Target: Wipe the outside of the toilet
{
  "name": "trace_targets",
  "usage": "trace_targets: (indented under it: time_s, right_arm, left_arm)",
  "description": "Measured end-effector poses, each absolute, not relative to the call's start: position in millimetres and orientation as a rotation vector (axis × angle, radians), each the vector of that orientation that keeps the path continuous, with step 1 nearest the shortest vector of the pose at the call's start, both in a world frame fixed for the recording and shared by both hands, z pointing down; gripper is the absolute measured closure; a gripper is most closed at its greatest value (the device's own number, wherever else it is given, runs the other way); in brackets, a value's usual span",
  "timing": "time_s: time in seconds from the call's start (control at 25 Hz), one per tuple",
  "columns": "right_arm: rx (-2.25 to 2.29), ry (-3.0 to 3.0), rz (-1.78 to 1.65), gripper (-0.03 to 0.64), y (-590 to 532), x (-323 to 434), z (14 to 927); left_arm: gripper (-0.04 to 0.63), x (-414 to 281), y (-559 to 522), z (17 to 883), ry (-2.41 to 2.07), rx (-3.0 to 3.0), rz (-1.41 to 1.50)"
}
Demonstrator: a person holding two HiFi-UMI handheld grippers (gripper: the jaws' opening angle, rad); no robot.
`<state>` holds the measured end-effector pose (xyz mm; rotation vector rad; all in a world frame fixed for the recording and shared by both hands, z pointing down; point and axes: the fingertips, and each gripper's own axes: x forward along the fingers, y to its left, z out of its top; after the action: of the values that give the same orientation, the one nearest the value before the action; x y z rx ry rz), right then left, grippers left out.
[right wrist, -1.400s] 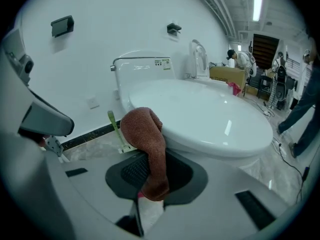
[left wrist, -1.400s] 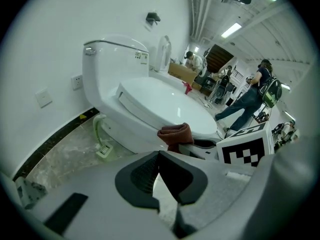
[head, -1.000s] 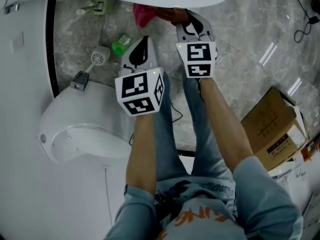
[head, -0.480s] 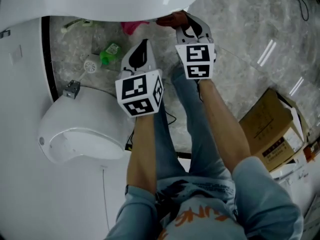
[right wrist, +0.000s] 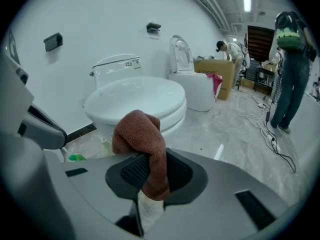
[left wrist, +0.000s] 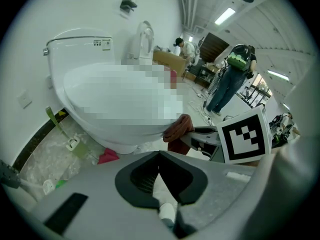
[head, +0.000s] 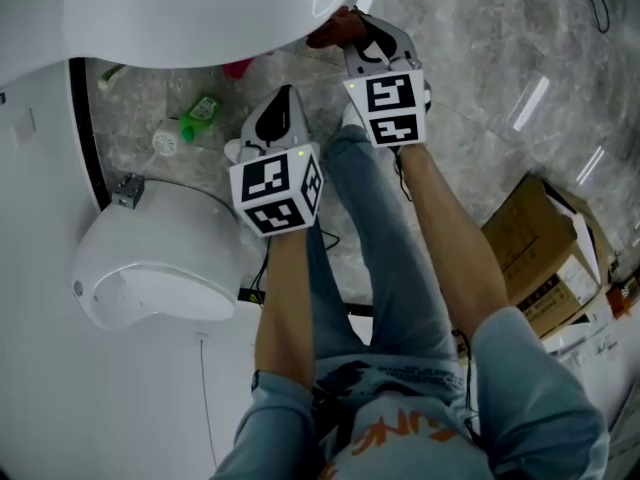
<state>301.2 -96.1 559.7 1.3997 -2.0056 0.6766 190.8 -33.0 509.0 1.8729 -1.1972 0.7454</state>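
One brown cloth point(right wrist: 141, 134) clamped in right claw point(right wrist: 150, 176), near toilet point(right wrist: 135, 101).

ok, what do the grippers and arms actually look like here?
Both match: the left gripper and right gripper have pale grey shells with black ribbed fingers. Each carries a white cube printed with black square markers, plus a small green light. Forearms are bare; greyish-blue sleeves end around the elbow.
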Motion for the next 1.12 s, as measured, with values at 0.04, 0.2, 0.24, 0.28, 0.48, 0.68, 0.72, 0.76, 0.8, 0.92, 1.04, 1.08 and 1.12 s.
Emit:
trace_targets:
  time_s: [0.04, 0.2, 0.24, 0.28, 0.48, 0.68, 0.72, 0.76, 0.8, 0.92, 1.04, 1.08, 1.12]
  right_arm:
    - [1.395, -2.006, 0.673, 0.545, -95, 301, 560]
    - [1.425, -1.971, 0.71, 0.543, -77, 297, 557]
    - [1.432, -1.964, 0.724, 0.543, -70, 293, 556]
    - [1.428, -1.961, 0.731, 0.543, -61, 288, 555]
    - [1.371, -1.949, 0.744, 0.543, -20, 256, 555]
    - [1.341, -1.956, 0.746, 0.543, 0, 208, 554]
    - [1.332, -1.959, 0.748, 0.543, 2, 197, 554]
    - [1.321, -1.963, 0.749, 0.543, 4, 185, 554]
    - [1.309, -1.969, 0.751, 0.542, 4, 173, 554]
    - [1.285, -1.988, 0.755, 0.541, -2, 135, 554]
    - [1.252, -2.01, 0.759, 0.54, -12, 98, 557]
    - [1.232, -2.022, 0.759, 0.54, -16, 86, 558]
    - [1.213, -2.034, 0.756, 0.54, -21, 73, 559]
  left_arm:
    - [0.6, 191, -32, 509, -1.195, 1.874, 0.745]
    - [0.6, 181, -26, 512, -1.196, 1.866, 0.742]
    - [0.6, 176, -24, 514, -1.199, 1.86, 0.74]
    - [0.6, 171, -22, 515, -1.201, 1.855, 0.738]
    - [0.6, 141, -10, 517, -1.204, 1.847, 0.724]
    - [0.6, 92, -1, 517, -1.22, 1.839, 0.704]
    - [0.6, 80, 1, 517, -1.225, 1.836, 0.701]
    - [0.6, 68, 4, 518, -1.232, 1.829, 0.697]
    - [0.6, 54, 6, 518, -1.243, 1.819, 0.692]
    - [0.6, 11, 8, 518, -1.277, 1.788, 0.674]
    - [0.6, -27, 11, 519, -1.3, 1.761, 0.655]
    - [0.6, -38, 12, 519, -1.31, 1.75, 0.646]
    - [0.6, -49, 14, 519, -1.32, 1.738, 0.635]
